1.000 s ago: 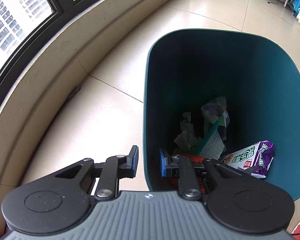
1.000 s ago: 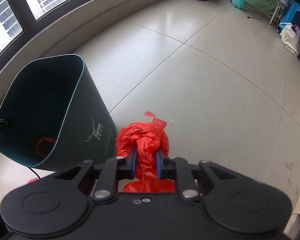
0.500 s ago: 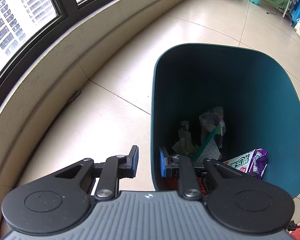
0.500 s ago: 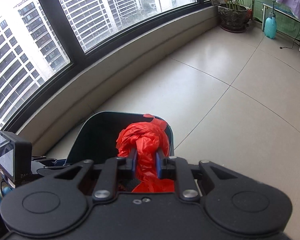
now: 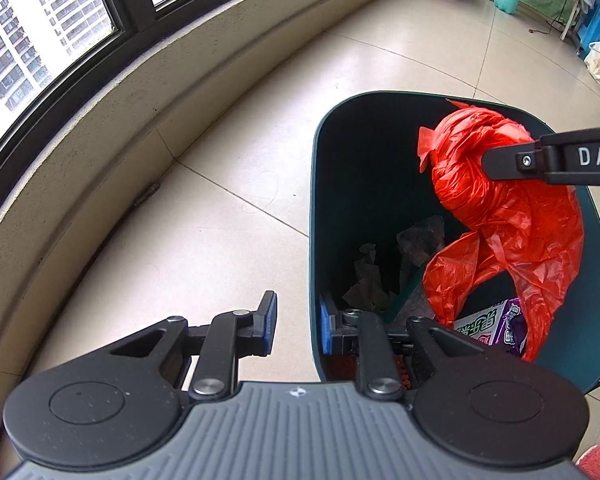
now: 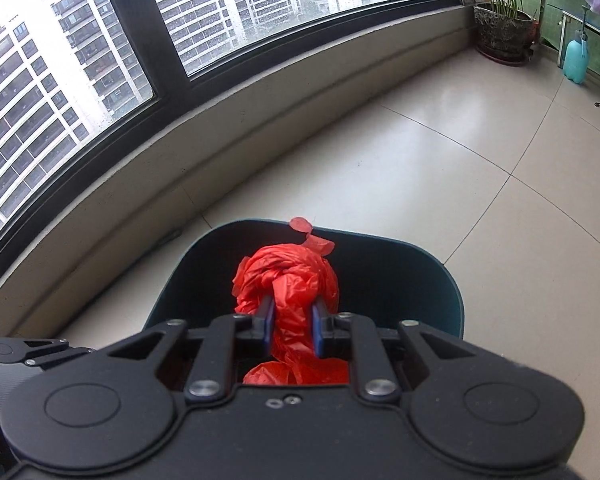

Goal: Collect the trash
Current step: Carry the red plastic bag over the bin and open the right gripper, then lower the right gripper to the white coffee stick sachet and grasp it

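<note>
Only readable writing was "DAS" in white on your right gripper (image 6: pixel 293 330)'s black finger, plus a purple and white snack packet (image 5: pixel 498 326) with print too small to read. Your red plastic bag (image 5: pixel 504 216) was crinkled, knotted into a ball on top with a loose tail hanging, and it hung over the open mouth of the dark teal bin (image 5: pixel 592 320), clamped between the right gripper's 2 blue pads. Your left gripper (image 5: pixel 296 324) straddled the bin's near rim, 1 pad inside and 1 outside, pinching it. The left view showed crumpled paper inside; the right view showed the potted plant (image 6: pixel 504 30) and spray bottle (image 6: pixel 576 58).
</note>
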`<state>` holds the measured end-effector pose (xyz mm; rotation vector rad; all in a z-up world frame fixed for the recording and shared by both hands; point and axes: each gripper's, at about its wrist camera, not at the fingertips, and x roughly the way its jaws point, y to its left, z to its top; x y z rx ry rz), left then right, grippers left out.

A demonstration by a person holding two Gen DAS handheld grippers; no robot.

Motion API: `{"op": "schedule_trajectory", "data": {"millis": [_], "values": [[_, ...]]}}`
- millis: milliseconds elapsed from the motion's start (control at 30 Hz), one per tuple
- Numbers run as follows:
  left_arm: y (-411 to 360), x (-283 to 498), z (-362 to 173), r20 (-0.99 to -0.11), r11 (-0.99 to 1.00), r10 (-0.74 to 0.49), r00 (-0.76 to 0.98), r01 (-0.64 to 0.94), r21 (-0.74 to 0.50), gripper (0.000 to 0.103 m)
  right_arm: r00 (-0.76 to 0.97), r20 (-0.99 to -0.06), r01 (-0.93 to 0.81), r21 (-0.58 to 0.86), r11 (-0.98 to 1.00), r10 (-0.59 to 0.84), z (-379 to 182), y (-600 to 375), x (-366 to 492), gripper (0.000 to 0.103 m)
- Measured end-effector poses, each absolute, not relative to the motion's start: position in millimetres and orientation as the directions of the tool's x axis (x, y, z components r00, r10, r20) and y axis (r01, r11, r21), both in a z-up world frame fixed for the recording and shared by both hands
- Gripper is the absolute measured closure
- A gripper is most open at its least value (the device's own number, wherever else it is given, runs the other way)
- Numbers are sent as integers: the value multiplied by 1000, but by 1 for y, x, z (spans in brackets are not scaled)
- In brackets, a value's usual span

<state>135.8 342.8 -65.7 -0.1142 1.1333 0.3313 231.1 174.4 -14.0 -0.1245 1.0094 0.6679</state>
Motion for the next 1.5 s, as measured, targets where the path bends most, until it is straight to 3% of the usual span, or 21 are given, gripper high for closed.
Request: {"op": "schedule_trajectory", "data": {"millis": [300,633,833,967,1033,1233,1500], "values": [[342,136,-67,-902,947,200,382,-311,78,82,302,-882,-536,158,830,363,-62,185,233,85],[339,139,-72,-907,950,200,371,-301,86,82,239,-919,-562,134,816,315,-74,195,229,70],[339,143,-77,-913,951,195,359,-296,87,82,225,-904,-588,173,790,365,-56,191,224,52],[340,145,-78,-914,953,194,357,-289,90,82,211,-886,-599,216,771,413,-39,185,220,48],[341,146,-79,-916,953,192,353,-290,88,85,212,-872,-609,235,757,441,-29,190,215,40],[343,148,-81,-917,949,196,347,-301,89,93,228,-840,-610,270,745,492,1,163,210,40],[339,149,-83,-916,945,221,336,-305,116,95,343,-794,-512,290,809,501,18,89,232,38]]}}
